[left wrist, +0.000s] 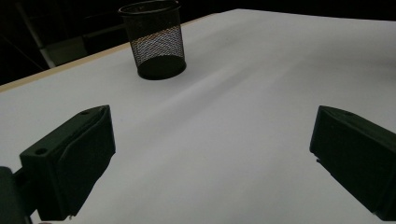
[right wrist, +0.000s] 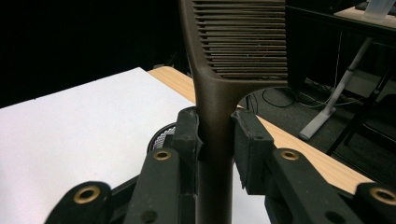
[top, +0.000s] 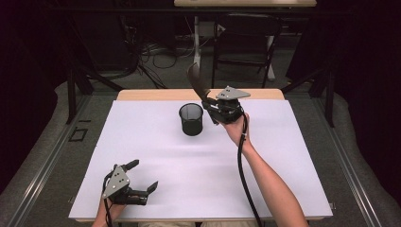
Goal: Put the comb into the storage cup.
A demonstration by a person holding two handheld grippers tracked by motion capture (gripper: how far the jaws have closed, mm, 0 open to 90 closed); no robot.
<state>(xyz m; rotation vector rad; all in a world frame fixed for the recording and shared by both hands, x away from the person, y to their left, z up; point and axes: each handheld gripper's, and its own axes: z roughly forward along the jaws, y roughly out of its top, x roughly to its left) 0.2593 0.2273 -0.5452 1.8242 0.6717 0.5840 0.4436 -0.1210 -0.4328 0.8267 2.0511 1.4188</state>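
The comb looks like brown plastic, smooth and a little dull. The cup is black metal mesh, full of tiny holes, with a smooth rim. The table has a pale wood edge, and its top is white, flat and matt, like paper. The right gripper has matt black plastic jaws with shiny metal rivets.

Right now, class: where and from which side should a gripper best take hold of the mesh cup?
Grip the mesh cup at its rim, from above, one jaw inside and one outside. It stands upright and open-topped; the open left gripper is free.
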